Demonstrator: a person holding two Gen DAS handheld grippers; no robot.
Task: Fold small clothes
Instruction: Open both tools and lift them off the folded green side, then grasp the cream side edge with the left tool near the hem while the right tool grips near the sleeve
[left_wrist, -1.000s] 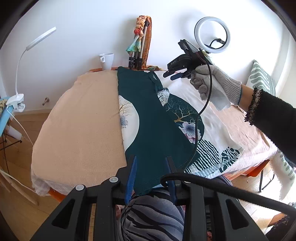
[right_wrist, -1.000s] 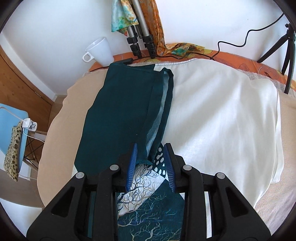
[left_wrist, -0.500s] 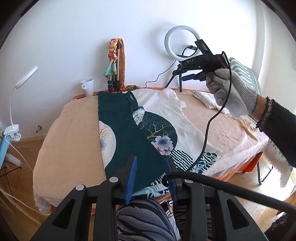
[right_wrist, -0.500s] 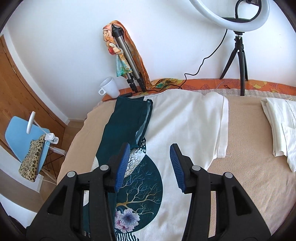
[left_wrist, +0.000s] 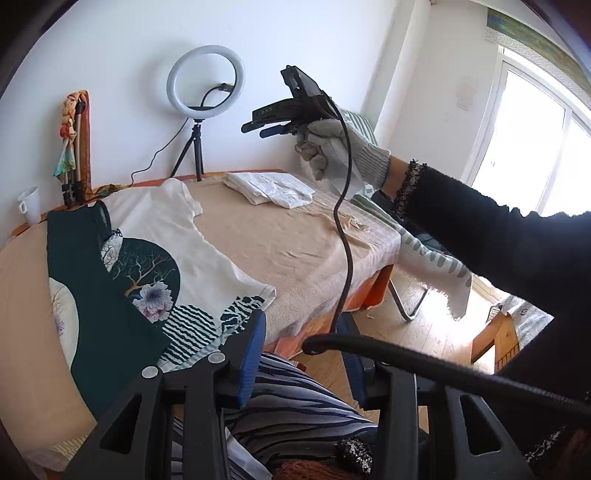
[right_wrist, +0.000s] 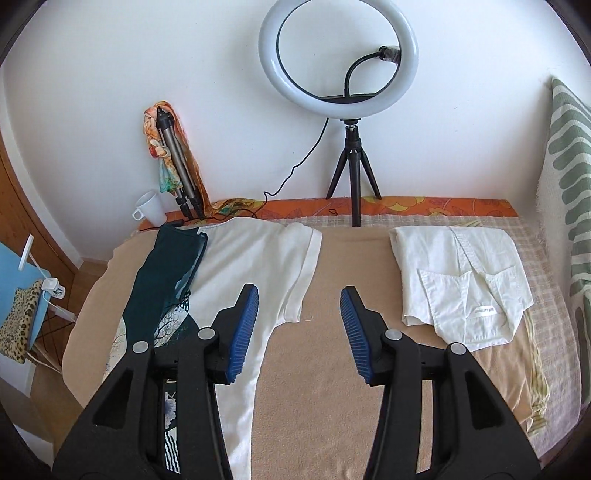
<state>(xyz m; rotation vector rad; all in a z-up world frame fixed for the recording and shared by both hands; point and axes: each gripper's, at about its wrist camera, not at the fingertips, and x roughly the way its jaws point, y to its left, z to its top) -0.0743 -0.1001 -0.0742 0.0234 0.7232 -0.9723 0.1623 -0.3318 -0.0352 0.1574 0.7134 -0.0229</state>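
A white T-shirt with a dark green tree-and-flower print (left_wrist: 155, 258) lies flat on the beige-covered table (left_wrist: 288, 240), its left side folded over so the dark green panel (left_wrist: 85, 295) lies on top. It also shows in the right wrist view (right_wrist: 251, 266). My left gripper (left_wrist: 301, 350) is open and empty, off the table's near edge by the shirt hem. My right gripper (right_wrist: 299, 325) is open and empty, raised above the shirt's right sleeve (right_wrist: 303, 273); it also shows held high in the left wrist view (left_wrist: 269, 127).
A folded white shirt (right_wrist: 461, 284) lies at the table's right back. A ring light on a tripod (right_wrist: 343, 92), a white mug (right_wrist: 149, 210) and a scarf-draped tripod (right_wrist: 173, 147) stand at the back edge. A striped cushion (right_wrist: 569, 184) is at right.
Both grippers let go of the folded green panel and opened. The right one rose and swung right above the sleeve. The left one pulled back off the near edge and turned right.
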